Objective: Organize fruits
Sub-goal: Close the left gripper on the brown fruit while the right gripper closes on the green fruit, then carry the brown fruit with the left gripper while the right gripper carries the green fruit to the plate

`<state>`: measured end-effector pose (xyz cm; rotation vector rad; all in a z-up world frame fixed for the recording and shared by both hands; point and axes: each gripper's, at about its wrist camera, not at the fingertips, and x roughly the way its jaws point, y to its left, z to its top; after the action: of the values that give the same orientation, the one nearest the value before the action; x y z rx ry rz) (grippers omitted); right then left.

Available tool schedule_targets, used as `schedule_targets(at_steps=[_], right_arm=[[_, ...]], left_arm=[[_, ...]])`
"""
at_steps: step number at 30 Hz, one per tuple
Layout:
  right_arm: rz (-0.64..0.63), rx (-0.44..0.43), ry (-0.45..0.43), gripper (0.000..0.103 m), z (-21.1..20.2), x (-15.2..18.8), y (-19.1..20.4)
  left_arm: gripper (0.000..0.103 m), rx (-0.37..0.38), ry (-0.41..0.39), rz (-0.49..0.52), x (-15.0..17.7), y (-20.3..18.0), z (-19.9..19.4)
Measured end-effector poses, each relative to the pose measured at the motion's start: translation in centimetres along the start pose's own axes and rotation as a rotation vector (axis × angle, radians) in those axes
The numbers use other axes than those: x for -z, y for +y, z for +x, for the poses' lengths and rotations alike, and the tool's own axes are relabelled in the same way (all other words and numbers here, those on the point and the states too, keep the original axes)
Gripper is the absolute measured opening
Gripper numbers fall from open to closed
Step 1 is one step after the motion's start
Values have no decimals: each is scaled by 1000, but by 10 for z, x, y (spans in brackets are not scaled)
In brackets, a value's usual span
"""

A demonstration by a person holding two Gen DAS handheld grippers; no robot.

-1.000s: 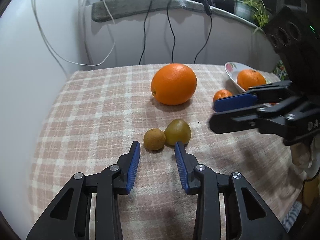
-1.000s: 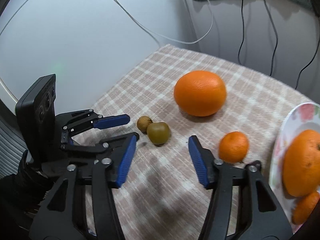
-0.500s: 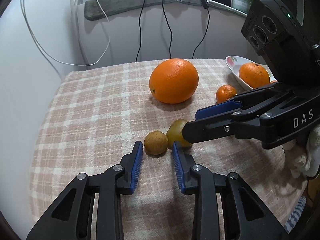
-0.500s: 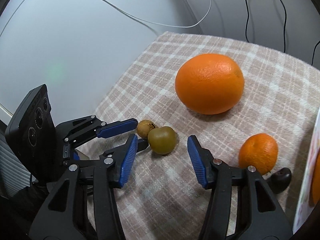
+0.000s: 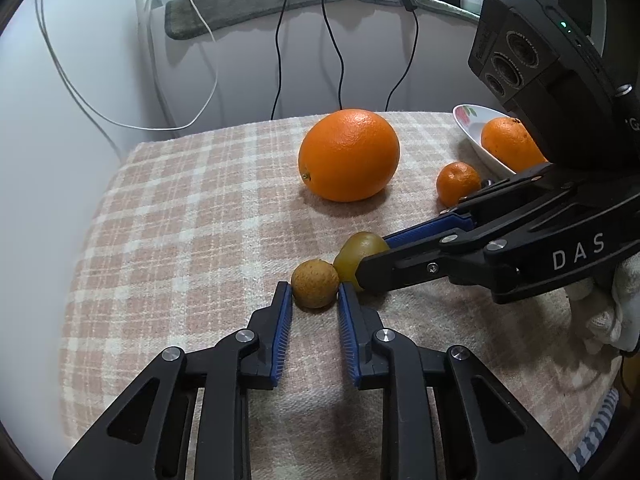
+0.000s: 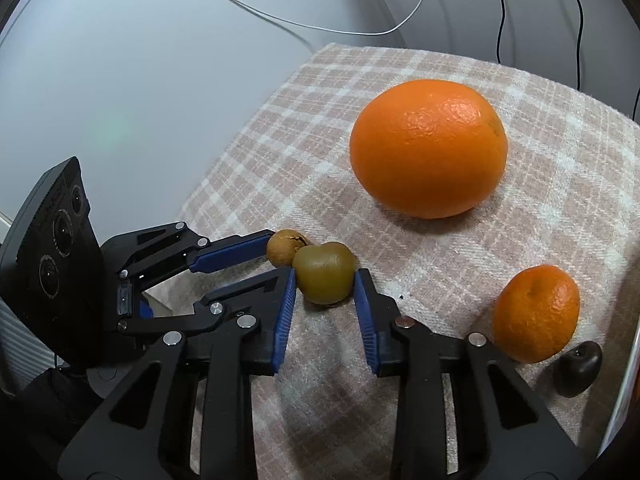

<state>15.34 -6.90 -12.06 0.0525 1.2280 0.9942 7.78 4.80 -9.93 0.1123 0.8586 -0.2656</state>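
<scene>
We hold the left gripper (image 5: 314,300) low over the checked cloth (image 5: 180,216), jaws parted around the small brown fruit (image 5: 314,283) without pinching it. The right gripper (image 6: 325,285) comes in across it, likewise parted, flanking the green fruit (image 6: 324,272) that touches the brown one. We judge both pickups are at the closing step: squeeze, then lift toward the plate (image 5: 470,126) beyond the right gripper.

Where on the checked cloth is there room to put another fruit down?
Bare cloth lies left of the big orange, out to the wall-side edge. It is crowded where the brown fruit and green fruit touch, with the left tool and right tool around them.
</scene>
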Motion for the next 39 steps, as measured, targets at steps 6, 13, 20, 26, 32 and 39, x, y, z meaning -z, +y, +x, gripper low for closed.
schedule_targets(at_steps=[6, 13, 20, 26, 32, 39], right_arm=[[-41, 40, -13, 28, -2, 2, 8], [-57, 60, -37, 27, -9, 9, 8], [-44, 66, -87, 27, -35, 21, 5], [-31, 85, -150, 27, -66, 30, 0], [-6, 109, -221, 27, -105, 41, -15], [44, 149, -301, 27, -154, 55, -40]], left_arm=[[22, 2, -11, -23, 2, 2, -4], [22, 4, -31, -61, 5, 5, -12], [21, 24, -56, -78, 1, 0, -20], [21, 50, -81, -64, -10, -16, -22], [21, 88, -108, -50, -27, -34, -20], [21, 141, -139, -30, -50, -59, -14]])
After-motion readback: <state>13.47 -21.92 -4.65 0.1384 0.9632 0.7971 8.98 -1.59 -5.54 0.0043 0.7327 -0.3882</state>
